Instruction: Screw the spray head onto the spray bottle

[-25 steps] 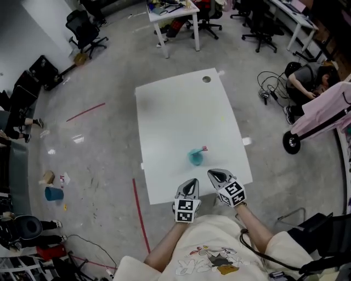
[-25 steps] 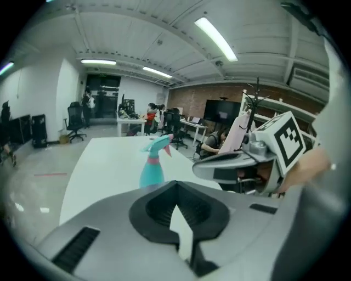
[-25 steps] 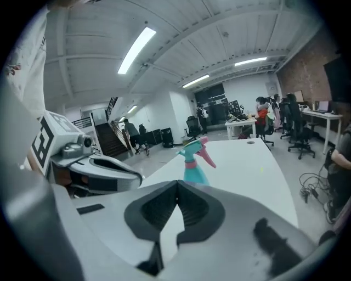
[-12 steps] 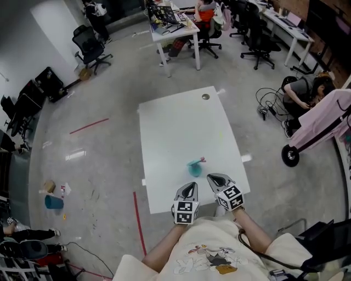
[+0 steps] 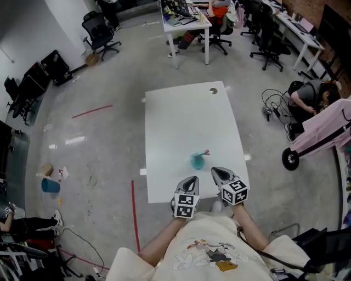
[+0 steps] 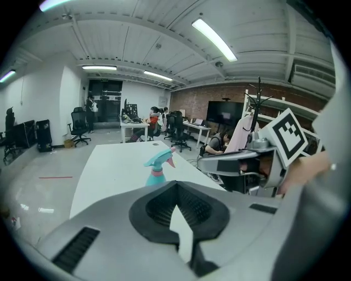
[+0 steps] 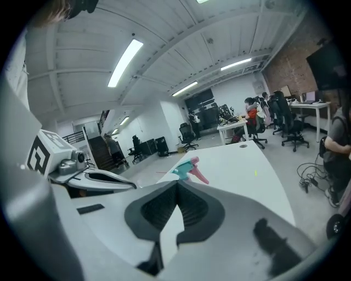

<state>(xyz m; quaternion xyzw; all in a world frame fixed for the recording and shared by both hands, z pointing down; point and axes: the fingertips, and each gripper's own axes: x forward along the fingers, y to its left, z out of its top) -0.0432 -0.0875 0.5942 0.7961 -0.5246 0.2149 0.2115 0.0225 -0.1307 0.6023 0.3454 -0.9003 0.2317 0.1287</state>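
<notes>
A teal spray bottle with its spray head and pink trigger on top stands upright on the white table, near the front edge. It shows beyond the jaws in the left gripper view and in the right gripper view. My left gripper hovers just in front of the bottle and to its left, jaws shut and empty. My right gripper hangs to the bottle's right, also shut with nothing in it. Neither touches the bottle.
The table has a round cable hole at its far end. Desks and office chairs stand beyond it. A person crouches by cables at the right, next to a pink-covered cart. Red tape marks the floor on the left.
Both grippers have risen a little and stay shut near the table's front edge. The head view has shifted. The bottle has not moved.
</notes>
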